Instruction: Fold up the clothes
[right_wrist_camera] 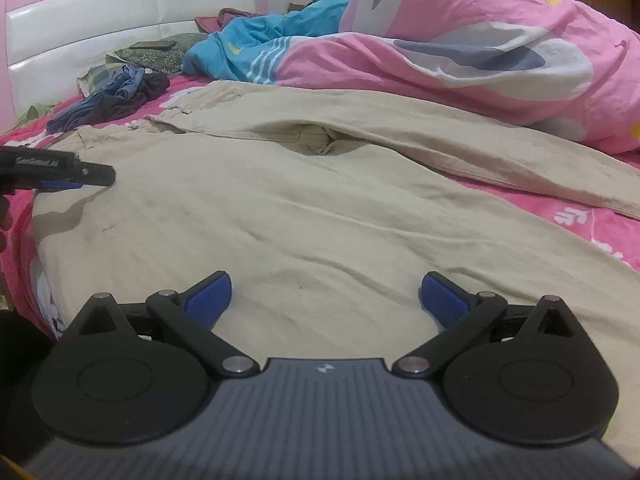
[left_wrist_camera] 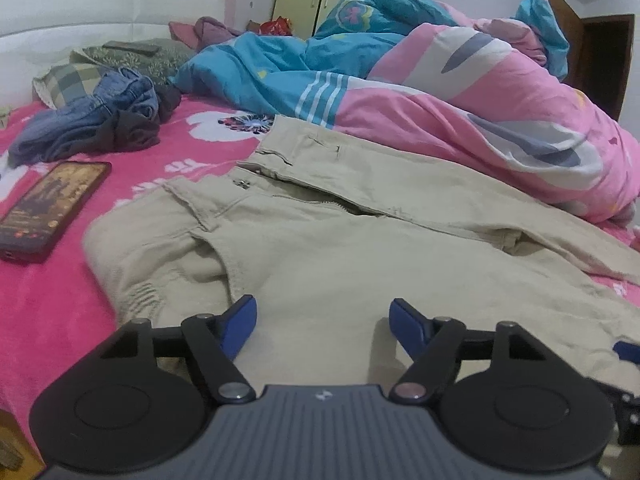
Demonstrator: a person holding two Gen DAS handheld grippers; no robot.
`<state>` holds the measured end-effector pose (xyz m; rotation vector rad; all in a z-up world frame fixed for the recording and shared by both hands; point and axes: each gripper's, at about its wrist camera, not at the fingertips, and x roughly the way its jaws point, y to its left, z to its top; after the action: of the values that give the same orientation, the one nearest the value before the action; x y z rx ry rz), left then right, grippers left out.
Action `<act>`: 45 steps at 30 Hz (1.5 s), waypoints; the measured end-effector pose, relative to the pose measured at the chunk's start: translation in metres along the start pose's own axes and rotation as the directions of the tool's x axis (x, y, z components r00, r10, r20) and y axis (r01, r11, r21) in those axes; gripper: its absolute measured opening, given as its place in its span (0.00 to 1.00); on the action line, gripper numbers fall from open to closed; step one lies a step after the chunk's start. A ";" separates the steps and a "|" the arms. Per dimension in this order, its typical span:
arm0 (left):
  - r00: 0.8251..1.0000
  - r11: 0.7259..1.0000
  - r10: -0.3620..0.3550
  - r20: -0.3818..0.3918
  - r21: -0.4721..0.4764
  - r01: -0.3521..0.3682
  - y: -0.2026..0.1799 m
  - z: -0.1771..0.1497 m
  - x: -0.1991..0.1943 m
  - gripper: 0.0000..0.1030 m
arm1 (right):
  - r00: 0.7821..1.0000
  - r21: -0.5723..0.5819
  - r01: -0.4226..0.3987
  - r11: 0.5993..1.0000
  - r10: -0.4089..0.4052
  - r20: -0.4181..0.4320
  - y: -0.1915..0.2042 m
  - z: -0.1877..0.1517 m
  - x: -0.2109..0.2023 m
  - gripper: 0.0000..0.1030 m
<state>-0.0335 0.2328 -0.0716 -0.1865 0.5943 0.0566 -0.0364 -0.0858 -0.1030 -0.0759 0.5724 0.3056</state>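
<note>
A pair of beige trousers (left_wrist_camera: 340,240) lies spread on the pink bed, waistband and zip toward the far side. It also shows in the right wrist view (right_wrist_camera: 280,208), one leg running off to the right. My left gripper (left_wrist_camera: 322,320) is open and empty, low over the near part of the trousers. My right gripper (right_wrist_camera: 325,294) is open and empty, low over the trouser leg. The left gripper also shows from the side in the right wrist view (right_wrist_camera: 76,176), at the trousers' left edge.
A phone (left_wrist_camera: 52,208) lies on the pink sheet (left_wrist_camera: 48,300) left of the trousers. A heap of blue and dark clothes (left_wrist_camera: 100,120) sits beyond it near pillows (left_wrist_camera: 132,56). A bunched pink and blue duvet (left_wrist_camera: 460,92) fills the far right. The headboard (right_wrist_camera: 120,20) stands behind.
</note>
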 end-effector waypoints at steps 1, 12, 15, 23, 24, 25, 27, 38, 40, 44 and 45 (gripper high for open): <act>1.000 1.000 0.006 0.007 0.004 -0.006 0.000 0.000 -0.004 0.72 | 1.000 0.000 -0.001 1.000 0.001 0.001 0.000 0.000 0.000 0.99; 0.996 0.998 0.065 0.066 -0.010 -0.065 0.005 0.027 -0.003 0.84 | 1.000 -0.002 -0.005 1.000 0.005 0.014 0.000 -0.002 0.000 0.99; 0.996 0.995 0.077 -0.052 -0.057 -0.080 0.022 0.021 0.027 0.82 | 1.000 -0.003 -0.005 1.000 0.005 0.011 0.001 -0.002 0.001 0.99; 0.990 0.993 0.108 -0.089 -0.030 -0.111 0.017 0.029 0.029 0.82 | 1.000 -0.004 -0.004 1.000 0.004 -0.005 -0.003 0.026 -0.015 0.99; 0.988 0.993 0.114 -0.102 -0.033 -0.117 0.017 0.030 0.030 0.82 | 1.000 0.002 0.005 1.000 -0.005 0.014 -0.006 0.032 -0.018 0.99; 0.986 0.992 0.121 -0.115 -0.034 -0.125 0.016 0.032 0.031 0.83 | 0.999 0.010 0.021 1.000 -0.021 0.027 -0.010 0.037 -0.018 0.99; 0.981 0.989 0.136 -0.136 -0.031 -0.142 0.013 0.034 0.033 0.84 | 0.997 0.035 0.066 0.997 -0.067 0.031 -0.021 0.043 -0.014 0.99; 0.956 0.976 0.216 -0.198 0.052 -0.210 -0.005 0.041 0.039 0.88 | 0.992 0.174 0.103 0.979 -0.088 -0.092 -0.056 0.045 0.007 0.99; 0.951 0.973 0.230 -0.206 0.068 -0.221 -0.007 0.042 0.040 0.90 | 0.991 0.195 0.120 0.973 -0.106 -0.080 -0.062 0.046 0.008 0.99; 0.938 0.962 0.271 -0.214 0.092 -0.257 -0.012 0.042 0.040 0.95 | 0.982 0.145 0.153 0.978 -0.134 -0.130 -0.064 0.030 0.028 0.99; 0.936 0.959 0.281 -0.215 0.098 -0.265 -0.013 0.042 0.040 0.96 | 0.981 0.140 0.157 0.978 -0.138 -0.135 -0.061 0.032 0.026 0.99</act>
<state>0.0244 0.2279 -0.0578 -0.0432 0.8469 0.2880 0.0200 -0.1324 -0.0915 0.0080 0.7087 0.1130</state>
